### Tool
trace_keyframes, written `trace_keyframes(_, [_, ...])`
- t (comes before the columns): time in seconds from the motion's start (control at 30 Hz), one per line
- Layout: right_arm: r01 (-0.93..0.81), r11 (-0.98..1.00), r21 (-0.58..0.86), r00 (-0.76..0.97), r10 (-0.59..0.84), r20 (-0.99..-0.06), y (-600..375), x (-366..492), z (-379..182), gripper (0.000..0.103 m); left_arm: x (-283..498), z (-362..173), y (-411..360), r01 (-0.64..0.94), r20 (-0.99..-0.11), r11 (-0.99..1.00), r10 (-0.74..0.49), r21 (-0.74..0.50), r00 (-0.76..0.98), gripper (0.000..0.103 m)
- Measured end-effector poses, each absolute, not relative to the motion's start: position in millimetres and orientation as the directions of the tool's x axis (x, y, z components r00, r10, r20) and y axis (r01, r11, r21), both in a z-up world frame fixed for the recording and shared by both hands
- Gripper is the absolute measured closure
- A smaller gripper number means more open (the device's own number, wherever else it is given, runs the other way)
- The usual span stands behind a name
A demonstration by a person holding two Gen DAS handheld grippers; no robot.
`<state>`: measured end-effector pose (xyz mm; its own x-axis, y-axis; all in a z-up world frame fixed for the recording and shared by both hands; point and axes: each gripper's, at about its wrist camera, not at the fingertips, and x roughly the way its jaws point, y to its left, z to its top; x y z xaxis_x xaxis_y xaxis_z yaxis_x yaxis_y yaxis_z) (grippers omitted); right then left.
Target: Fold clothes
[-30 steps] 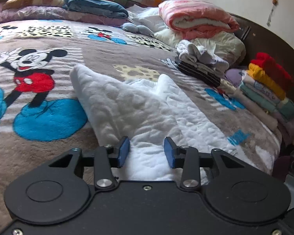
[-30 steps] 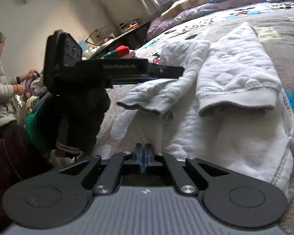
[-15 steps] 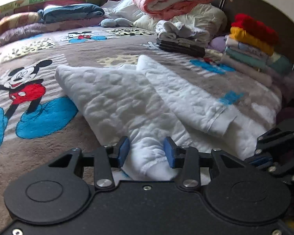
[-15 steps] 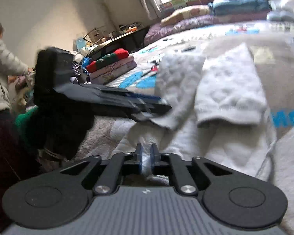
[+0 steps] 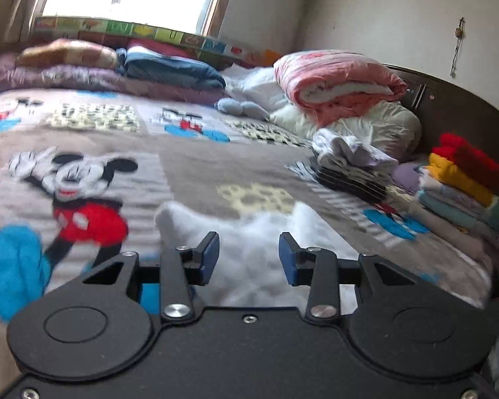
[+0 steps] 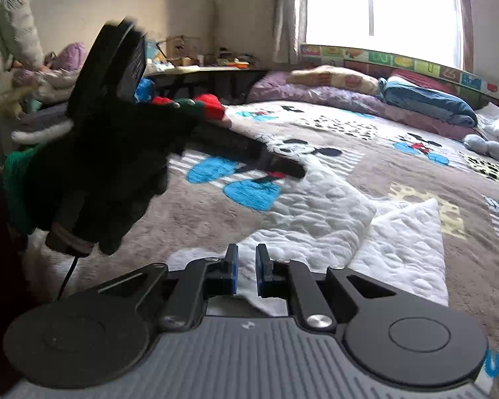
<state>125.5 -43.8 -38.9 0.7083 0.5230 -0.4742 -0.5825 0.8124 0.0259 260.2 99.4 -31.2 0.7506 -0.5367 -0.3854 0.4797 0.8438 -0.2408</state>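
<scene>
Bright daylight pours through a curtained window (image 6: pixel 379 10) set in plain cream walls (image 5: pixel 382 10). A wide bed with a grey cartoon-mouse blanket (image 5: pixel 189 156) has a dark wooden headboard (image 5: pixel 465 113); a cluttered dark low table (image 6: pixel 209 73) stands beside it.

White quilted garment (image 6: pixel 332 212); grey-brown Mickey-print blanket (image 5: pixel 189 153); pads (image 5: pixel 209 259) prob. blue.

Cloth surfaces and matt black gripper hardware

A white quilted garment (image 6: pixel 319 206) of soft, puckered cloth is seen on a plush, fuzzy printed blanket (image 5: pixel 183 153). The left gripper (image 5: pixel 249 254) and right gripper (image 6: pixel 246 274) are made of matt black plastic, with smooth blue pads and shiny metal screws; ribbed grey plastic is seen at 6 o'clock in the right view. At 3 o'clock in the left view, a glossy dark wooden headboard (image 5: pixel 462 106) is seen behind fleecy folded clothes (image 5: pixel 462 179).
</scene>
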Motion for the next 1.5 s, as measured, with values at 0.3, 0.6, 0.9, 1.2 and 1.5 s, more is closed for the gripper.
trace_keyframes(0.3, [-0.564, 0.818, 0.110, 0.664, 0.529, -0.528, -60.1, 146.6, -71.1, 0.089, 313.0, -70.3, 79.4, 0.428, -0.533, 0.884, -0.457, -0.186, 0.712, 0.059])
trace_keyframes(0.6, [-0.558, 0.817, 0.144, 0.662, 0.542, -0.518, -66.8, 146.7, -77.1, 0.089, 316.3, -68.8, 86.9, 0.393, -0.518, 0.875, -0.485, -0.284, 0.705, 0.058])
trace_keyframes(0.9, [-0.554, 0.824, 0.122, 0.643, 0.516, -0.566, -57.3, 145.2, -55.2, 0.079, 297.2, -38.5, 123.2, 0.362, -0.392, 0.794, -0.570, -0.489, 0.722, 0.026])
trace_keyframes(1.2, [-0.548, 0.806, 0.224, 0.669, 0.583, -0.461, -104.7, 134.4, -16.9, 0.061, 310.7, -45.6, 152.0, 0.257, -0.415, 0.777, -0.547, -0.575, 0.727, 0.024])
trace_keyframes(1.5, [-0.350, 0.784, 0.512, 0.712, 0.578, -0.398, -207.3, 231.0, -28.8, 0.047, 339.2, -68.9, 152.3, 0.197, -0.472, 0.758, -0.564, -0.622, 0.678, 0.024])
